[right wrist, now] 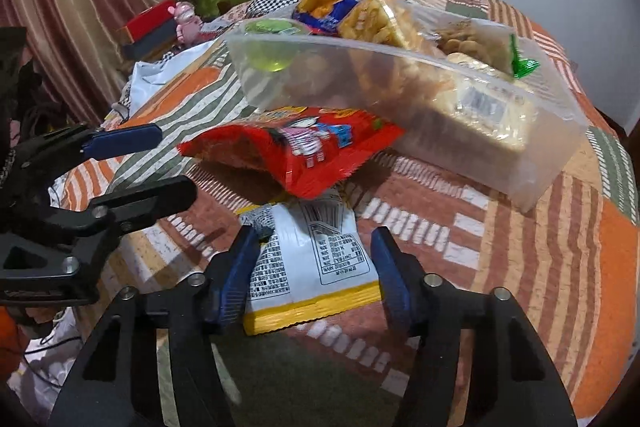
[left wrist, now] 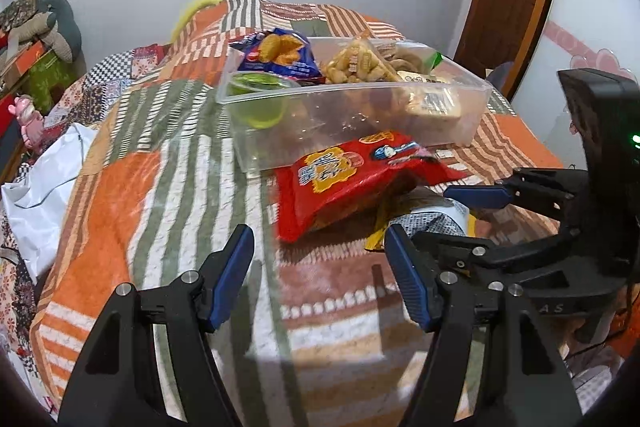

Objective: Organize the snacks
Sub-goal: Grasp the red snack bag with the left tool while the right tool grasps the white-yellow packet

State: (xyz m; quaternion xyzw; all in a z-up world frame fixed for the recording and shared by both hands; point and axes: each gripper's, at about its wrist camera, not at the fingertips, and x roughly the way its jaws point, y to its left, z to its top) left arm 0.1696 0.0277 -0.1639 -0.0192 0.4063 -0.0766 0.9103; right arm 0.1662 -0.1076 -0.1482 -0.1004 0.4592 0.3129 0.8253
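Snack-filled bin (right wrist: 532,183) on quilt (right wrist: 560,267), chip bag (right wrist: 296,151) before it, overlapping flat packet (right wrist: 316,267)

A clear plastic bin (right wrist: 520,163) holding a blue chip bag (right wrist: 328,5), bagged puffs (right wrist: 380,19) and a green jelly cup (right wrist: 272,47) sits beyond the right gripper (right wrist: 312,267), whose spread fingers flank a white-and-yellow packet (right wrist: 312,267) under a red snack bag (right wrist: 296,151).
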